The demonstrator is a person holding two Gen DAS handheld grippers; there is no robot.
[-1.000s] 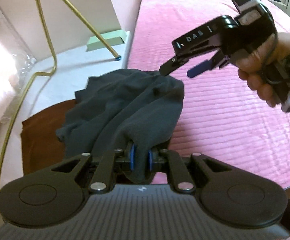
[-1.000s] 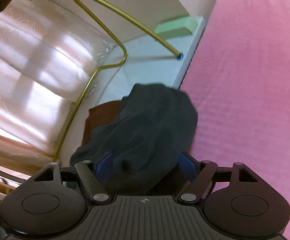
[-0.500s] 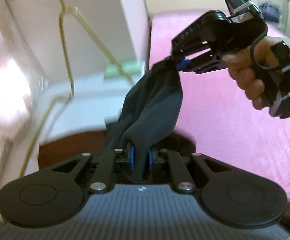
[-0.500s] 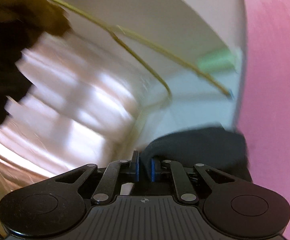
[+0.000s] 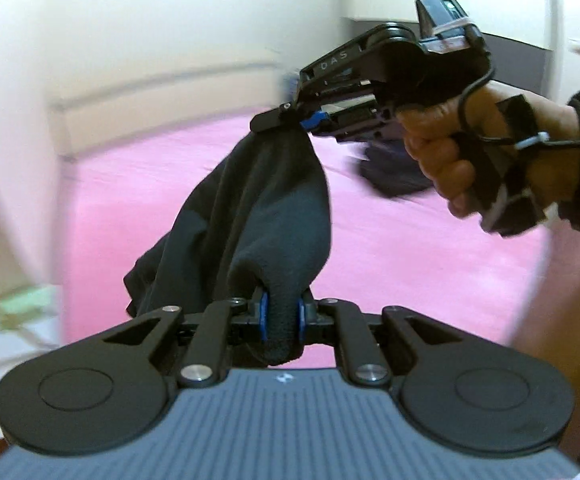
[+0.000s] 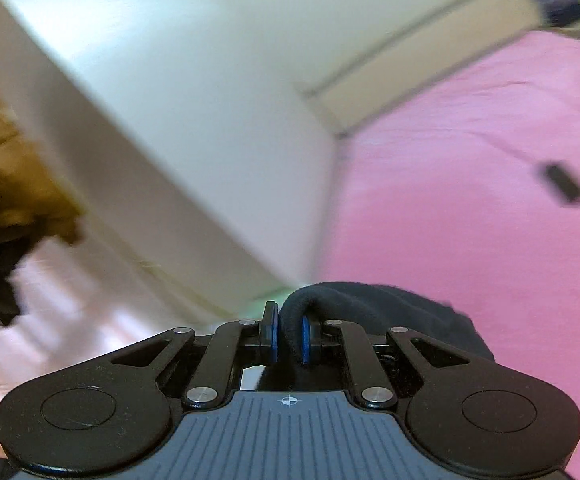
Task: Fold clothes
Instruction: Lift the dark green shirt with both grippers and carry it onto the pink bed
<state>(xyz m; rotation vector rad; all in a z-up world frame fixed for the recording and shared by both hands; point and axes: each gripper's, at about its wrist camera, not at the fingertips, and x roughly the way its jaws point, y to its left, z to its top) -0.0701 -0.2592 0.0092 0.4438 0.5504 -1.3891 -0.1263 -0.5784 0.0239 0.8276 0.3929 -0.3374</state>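
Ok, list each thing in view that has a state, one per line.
Left tool: shut on the dark garment.
Right tool: shut on the dark garment.
Dark garment: held off the bed, bunched, strung between both tools, not yet folded.
Pink bed cover: spread flat.
Dark clothes on the bed: blurred, state unclear.

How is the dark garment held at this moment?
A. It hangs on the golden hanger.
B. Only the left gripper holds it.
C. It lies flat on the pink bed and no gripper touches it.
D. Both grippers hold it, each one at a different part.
D: the left gripper is shut on one part of the dark garment, and the right gripper pinches another part higher up, so the cloth hangs between them above the pink bed.
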